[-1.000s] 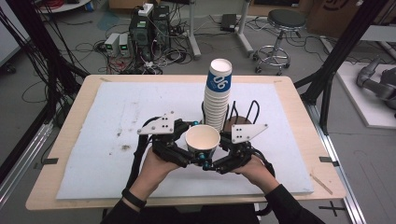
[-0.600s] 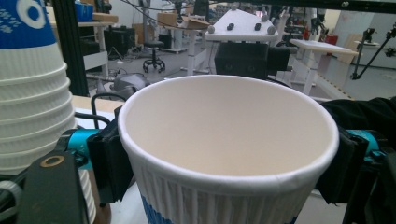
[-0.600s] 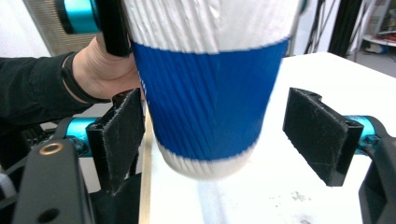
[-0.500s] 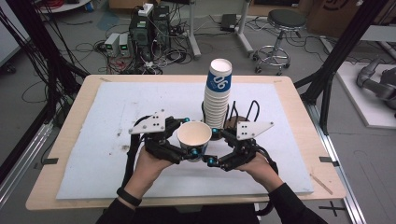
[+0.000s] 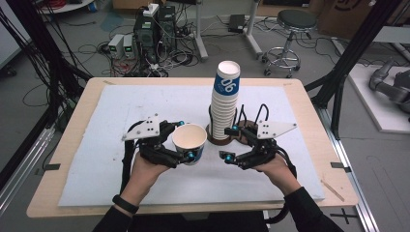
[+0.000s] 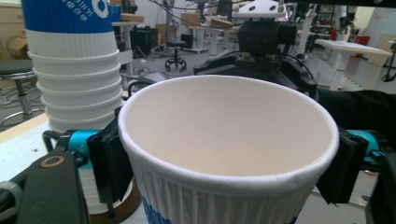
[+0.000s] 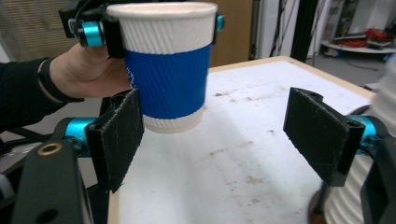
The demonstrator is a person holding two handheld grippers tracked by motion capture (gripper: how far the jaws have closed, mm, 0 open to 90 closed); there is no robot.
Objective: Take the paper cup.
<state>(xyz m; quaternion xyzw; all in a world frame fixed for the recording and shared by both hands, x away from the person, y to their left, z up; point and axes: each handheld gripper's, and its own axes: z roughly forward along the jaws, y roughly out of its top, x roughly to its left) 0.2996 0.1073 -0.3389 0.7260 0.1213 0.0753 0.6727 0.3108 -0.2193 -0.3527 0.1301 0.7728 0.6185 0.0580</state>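
Setting: a workshop is spreading out behind a wooden table (image 5: 309, 116), which is carrying a white mat (image 5: 121, 111) with faint brown stains; cables and black boxes are lying on the floor beyond.

Left gripper (image 5: 180, 144): it is sitting in the person's left hand (image 5: 145, 169) at the near edge of the mat, jaws pressing on both sides of a single paper cup just under its rim, black pads flat against the ribbed wall in the left gripper view.

Single cup (image 5: 189, 143): it is hanging upright and empty in that grip, clear of the mat, just left of the stack; in the right gripper view (image 7: 166, 60) it is showing a white ribbed top, a blue ribbed band and a white foot, with no lettering readable on this side.

Right gripper (image 5: 231, 143): it is resting in the right hand (image 5: 275, 169), just right of the cup and apart from it, jaws having just been opening and standing wide with nothing between them.

Cup stack (image 5: 225, 106): it is standing tall on a dark round base (image 5: 220, 140) behind the grippers, mid-table.

Writing: the top cup's blue band is showing white figures that are reading like "06"; the rest is too small to tell.

Background: a round stool (image 5: 295, 21) is standing far back on the floor.
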